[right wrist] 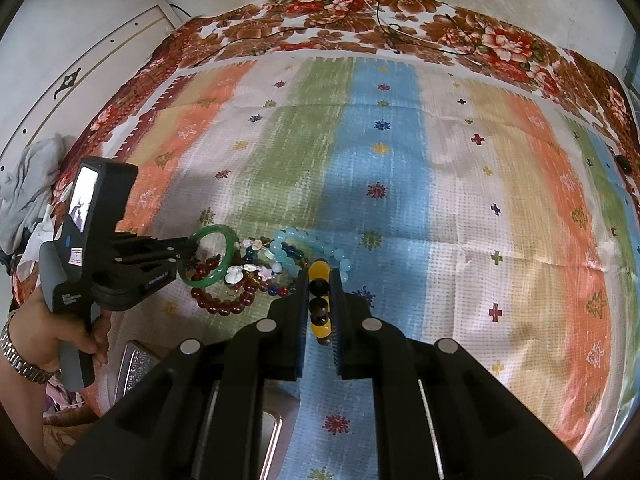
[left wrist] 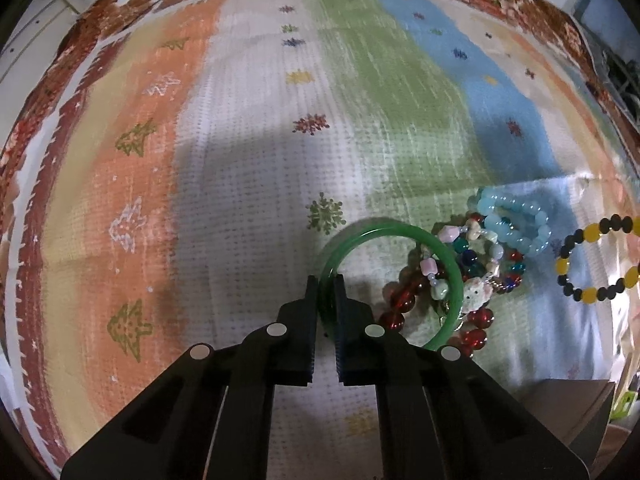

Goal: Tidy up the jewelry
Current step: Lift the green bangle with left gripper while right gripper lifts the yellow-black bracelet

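A green bangle [left wrist: 400, 234] lies tilted over a heap of bead bracelets on the striped cloth; my left gripper [left wrist: 327, 284] is shut on its near left rim. In the right wrist view the same bangle [right wrist: 230, 246] sits at the left gripper's [right wrist: 188, 246] tips. The heap holds a dark red bead bracelet [left wrist: 474, 332], a light blue bead bracelet [left wrist: 516, 224] and mixed coloured beads [left wrist: 468, 254]. My right gripper [right wrist: 319, 280] is shut on a yellow and black bead bracelet [right wrist: 319, 296], whose loop [left wrist: 592, 260] hangs at the right of the left wrist view.
The striped, patterned cloth [right wrist: 400, 160] covers a bed with a floral blanket [right wrist: 360, 16] at the far edge. A silver tray [right wrist: 136, 364] rests at the near left, below a person's hand [right wrist: 64, 340] with a wristwatch. Grey clothing [right wrist: 28, 192] lies at the far left.
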Demonstrator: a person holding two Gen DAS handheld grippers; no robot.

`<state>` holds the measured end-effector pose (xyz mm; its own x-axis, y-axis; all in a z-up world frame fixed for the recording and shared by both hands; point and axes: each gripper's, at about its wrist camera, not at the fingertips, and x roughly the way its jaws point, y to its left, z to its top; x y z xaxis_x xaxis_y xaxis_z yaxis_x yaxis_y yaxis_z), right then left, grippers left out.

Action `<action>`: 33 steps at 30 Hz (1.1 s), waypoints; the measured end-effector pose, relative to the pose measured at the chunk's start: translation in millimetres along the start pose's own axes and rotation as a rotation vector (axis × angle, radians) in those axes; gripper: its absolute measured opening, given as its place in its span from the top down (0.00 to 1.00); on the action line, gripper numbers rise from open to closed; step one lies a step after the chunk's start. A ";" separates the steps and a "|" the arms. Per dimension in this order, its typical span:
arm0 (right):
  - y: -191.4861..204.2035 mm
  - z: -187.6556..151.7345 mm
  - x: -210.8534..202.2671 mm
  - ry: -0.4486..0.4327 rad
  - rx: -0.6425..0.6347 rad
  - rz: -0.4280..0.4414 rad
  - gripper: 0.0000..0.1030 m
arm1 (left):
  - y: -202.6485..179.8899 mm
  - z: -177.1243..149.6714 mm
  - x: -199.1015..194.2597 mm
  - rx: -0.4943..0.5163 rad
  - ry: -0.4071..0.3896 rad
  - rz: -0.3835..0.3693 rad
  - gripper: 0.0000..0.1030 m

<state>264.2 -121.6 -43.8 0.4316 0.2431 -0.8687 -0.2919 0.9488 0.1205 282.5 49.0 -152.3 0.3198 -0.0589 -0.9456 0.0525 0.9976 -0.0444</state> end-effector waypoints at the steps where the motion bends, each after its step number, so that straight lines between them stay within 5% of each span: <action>1: -0.1 -0.5 -0.3 -0.001 -0.001 0.001 0.89 | 1.4 0.1 -4.7 -0.001 -0.005 -0.002 0.94; 23: 23.0 -7.0 -39.4 -0.062 -0.022 0.030 0.89 | -9.5 -9.9 -126.0 -0.045 -0.271 -0.087 0.93; 33: 32.4 -25.2 -59.5 -0.084 -0.050 0.034 0.89 | -18.1 -38.5 -153.6 -0.043 -0.315 -0.126 0.93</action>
<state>207.6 -110.4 -0.4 0.4896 0.2933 -0.8211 -0.3492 0.9288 0.1236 196.0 41.3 -18.7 0.5901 -0.1828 -0.7863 0.0722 0.9821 -0.1742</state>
